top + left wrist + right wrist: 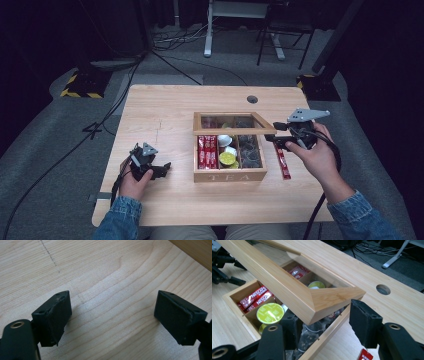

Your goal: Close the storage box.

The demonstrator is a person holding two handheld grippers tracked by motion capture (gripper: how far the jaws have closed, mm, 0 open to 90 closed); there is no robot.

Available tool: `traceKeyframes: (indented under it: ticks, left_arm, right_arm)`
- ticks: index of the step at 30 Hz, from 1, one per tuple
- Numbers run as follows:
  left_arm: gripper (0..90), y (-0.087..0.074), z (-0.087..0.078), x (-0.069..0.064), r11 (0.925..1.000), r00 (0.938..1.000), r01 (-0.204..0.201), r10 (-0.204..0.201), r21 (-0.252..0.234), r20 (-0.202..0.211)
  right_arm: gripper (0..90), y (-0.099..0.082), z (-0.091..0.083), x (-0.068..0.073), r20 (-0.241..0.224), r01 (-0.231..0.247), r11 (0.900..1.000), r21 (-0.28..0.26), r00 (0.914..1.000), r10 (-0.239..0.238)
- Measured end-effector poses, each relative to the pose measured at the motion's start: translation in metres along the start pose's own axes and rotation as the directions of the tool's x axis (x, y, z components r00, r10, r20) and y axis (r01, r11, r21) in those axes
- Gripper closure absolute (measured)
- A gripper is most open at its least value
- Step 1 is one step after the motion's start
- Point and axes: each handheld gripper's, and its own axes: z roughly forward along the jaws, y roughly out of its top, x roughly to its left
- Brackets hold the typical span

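A wooden tea box [229, 175] marked TEA stands mid-table. Its glass-paned lid [234, 124] is raised partway. My right gripper [295, 137] sits at the lid's right front corner. In the right gripper view the lid corner [332, 298] hangs over my right gripper [325, 315], whose jaws stand wide apart, one inside the box and one outside its wall. Whether the lid rests on a jaw I cannot tell. Inside lie red Nescafe sachets [254, 298], a green capsule [270, 313] and dark packets. My left gripper [155, 167] rests open on the table, its jaws [112, 307] around nothing.
One red sachet [283, 162] lies on the table just right of the box, under my right hand. A round cable hole [252, 99] is at the far edge. Stands, cables and chair legs are on the floor beyond the table.
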Motion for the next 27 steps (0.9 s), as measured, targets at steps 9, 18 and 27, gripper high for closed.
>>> traceKeyframes:
  ticks: [9, 18, 27]
  left_arm:
    - [14.4, 0.000, 0.000, -0.001, 1.0000, 0.9999, 0.003, -0.003, 0.000, -0.010]
    - [14.4, 0.000, 0.000, -0.001, 1.0000, 0.9999, 0.003, -0.003, 0.000, -0.010]
    - [14.4, 0.000, 0.000, -0.001, 1.0000, 0.9999, 0.005, -0.005, 0.002, -0.013]
  right_arm:
    - [44.5, -0.019, 0.002, 0.012, 0.007, 0.021, 0.9990, 0.040, 0.9997, -0.021]
    - [44.5, -0.039, 0.007, 0.021, -0.001, 0.032, 0.9962, 0.080, 0.9995, -0.032]
    - [44.2, -0.057, 0.017, 0.027, -0.021, 0.027, 0.9911, 0.131, 0.9995, -0.024]
